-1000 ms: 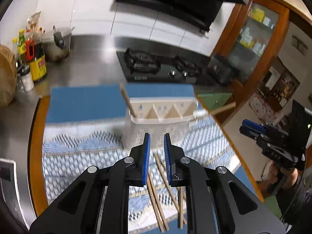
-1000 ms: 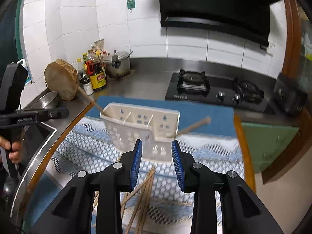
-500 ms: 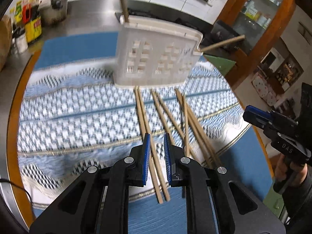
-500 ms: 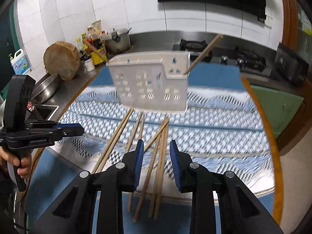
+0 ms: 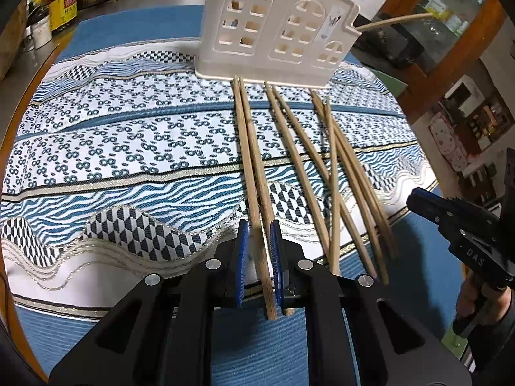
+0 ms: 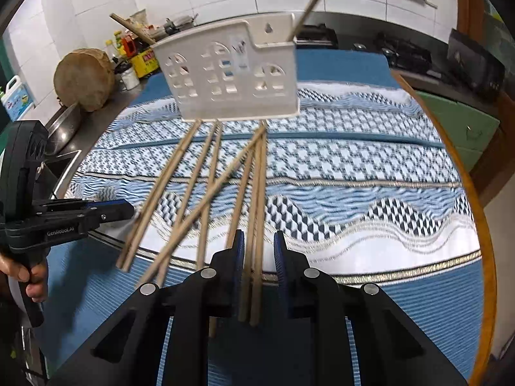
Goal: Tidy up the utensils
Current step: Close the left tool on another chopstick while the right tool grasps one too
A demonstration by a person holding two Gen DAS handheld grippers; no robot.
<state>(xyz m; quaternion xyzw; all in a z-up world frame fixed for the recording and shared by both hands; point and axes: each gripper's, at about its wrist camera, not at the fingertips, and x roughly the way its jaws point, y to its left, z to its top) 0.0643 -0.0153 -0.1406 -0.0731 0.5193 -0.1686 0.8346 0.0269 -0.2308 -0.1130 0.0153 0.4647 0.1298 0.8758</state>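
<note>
Our left gripper [image 5: 257,228] straddles two wooden chopsticks [image 5: 254,173] ungripped (jaws nearly together) near the patterned cloth's [image 5: 128,148] front edge. Our right gripper [image 6: 259,241], jaws just closing, straddles another pair [image 6: 257,199] unpinched, below the white slotted plastic holder [image 6: 231,74].

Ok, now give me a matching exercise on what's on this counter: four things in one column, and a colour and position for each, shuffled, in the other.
Things:
1. utensil holder
2. loose chopsticks
3. round wooden block
4. patterned cloth

Descriptions:
A. blue and white, spread flat
B. white, standing upright
C. brown, standing on edge
D. tan, lying flat in front of the holder

Pairs: 1-B, 2-D, 3-C, 4-A
</note>
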